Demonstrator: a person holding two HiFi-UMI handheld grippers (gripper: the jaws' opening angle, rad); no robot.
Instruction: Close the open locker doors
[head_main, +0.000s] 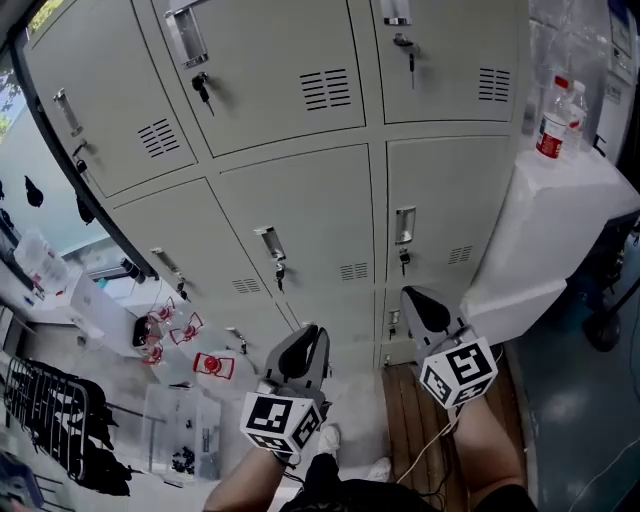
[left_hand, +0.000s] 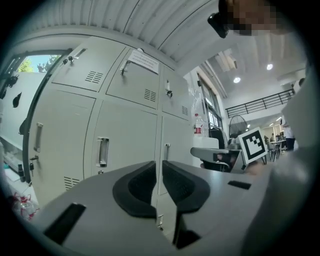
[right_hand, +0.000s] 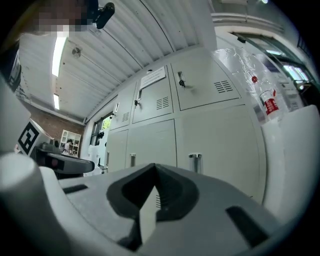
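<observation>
The lockers (head_main: 310, 210) stand beyond both claws, tall doors seemingly all flush; left gripper (head_main: 303, 345) barely parted, right gripper (head_main: 424, 303) pressed together, both empty, about equally near.

locker doors (head_main: 300, 215): painted metal — matt, smooth
handle (head_main: 404, 226): glossy metal
bottle (head_main: 552, 125): clear plastic
floor boards (head_main: 405, 420): ribbed wood

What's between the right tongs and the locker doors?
Nothing; the right gripper view shows only open air between the shut right tongs and the locker doors.
</observation>
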